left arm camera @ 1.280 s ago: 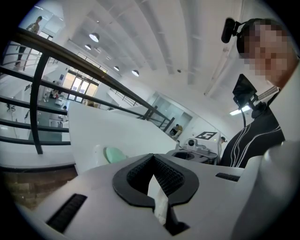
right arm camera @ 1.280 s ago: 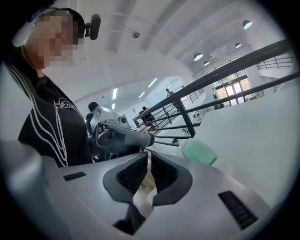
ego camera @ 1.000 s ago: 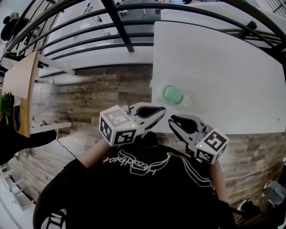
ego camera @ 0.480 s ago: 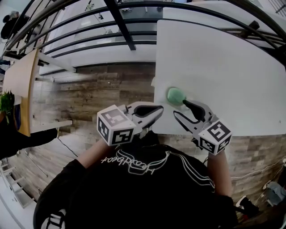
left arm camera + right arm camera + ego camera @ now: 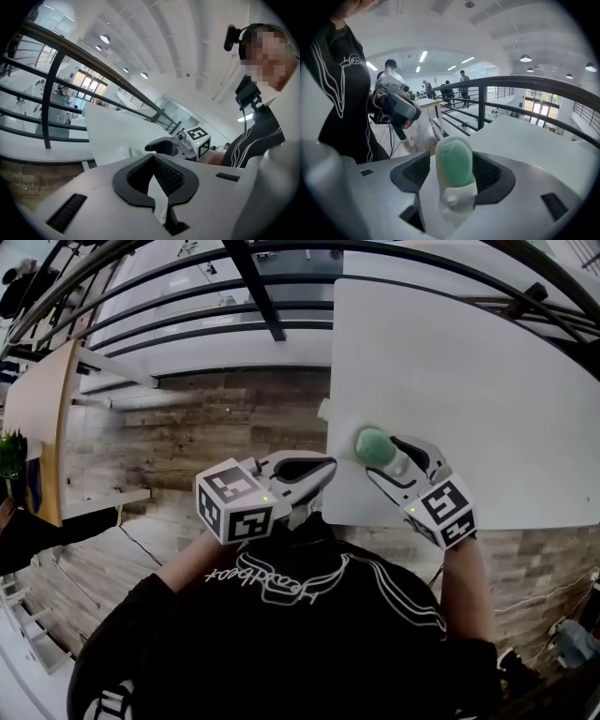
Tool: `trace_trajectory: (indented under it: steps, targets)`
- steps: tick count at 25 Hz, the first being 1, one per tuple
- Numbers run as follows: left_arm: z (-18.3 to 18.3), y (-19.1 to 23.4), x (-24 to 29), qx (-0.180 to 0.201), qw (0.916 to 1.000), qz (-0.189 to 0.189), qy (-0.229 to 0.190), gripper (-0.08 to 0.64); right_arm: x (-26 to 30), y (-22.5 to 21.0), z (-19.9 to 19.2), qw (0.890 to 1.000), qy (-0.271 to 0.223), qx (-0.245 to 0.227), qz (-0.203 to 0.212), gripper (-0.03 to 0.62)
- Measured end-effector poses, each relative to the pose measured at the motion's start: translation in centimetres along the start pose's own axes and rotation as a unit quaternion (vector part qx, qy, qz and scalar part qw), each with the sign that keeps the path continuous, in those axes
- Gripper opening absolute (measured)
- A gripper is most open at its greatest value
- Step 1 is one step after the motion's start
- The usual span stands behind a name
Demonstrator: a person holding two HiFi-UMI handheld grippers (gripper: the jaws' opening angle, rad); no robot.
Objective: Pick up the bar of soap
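Soap (image 5: 454,159) sits between just-opened fingers (image 5: 491,174) of right gripper (image 5: 452,169).

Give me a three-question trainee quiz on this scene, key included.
1. Multiple choice: what stands between the right tongs? A) a bar of soap B) a sponge C) nothing
2. True or false: the left tongs grip the bar of soap.
3. Fill in: the bar of soap is ___ in colour.

Key
1. A. The right tongs have just been opening and stand wide around the bar of soap, not yet pressing it.
2. False. The left tongs are shut and empty.
3. Green.
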State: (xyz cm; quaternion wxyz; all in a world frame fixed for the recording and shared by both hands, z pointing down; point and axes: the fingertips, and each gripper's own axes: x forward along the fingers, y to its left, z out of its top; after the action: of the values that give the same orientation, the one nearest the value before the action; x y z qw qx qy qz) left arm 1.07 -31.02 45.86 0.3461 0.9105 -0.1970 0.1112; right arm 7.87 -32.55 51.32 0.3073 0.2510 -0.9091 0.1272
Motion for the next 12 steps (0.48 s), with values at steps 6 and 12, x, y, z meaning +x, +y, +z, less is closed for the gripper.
trace_trajectory:
  steps: [6,12]
  targets:
    - [-0.4,0.8,0.1,-0.007,1.0000,0.000,0.005,0.005,1.1,-0.8,-1.5,0.995,0.059,-0.074,-0.008,0.230]
    - [-0.1,2.0,-0.1,-0.009,0.9999,0.001,0.006,0.005,2.4,-1.2,-1.9,0.988,0.086,-0.123,-0.013,0.231]
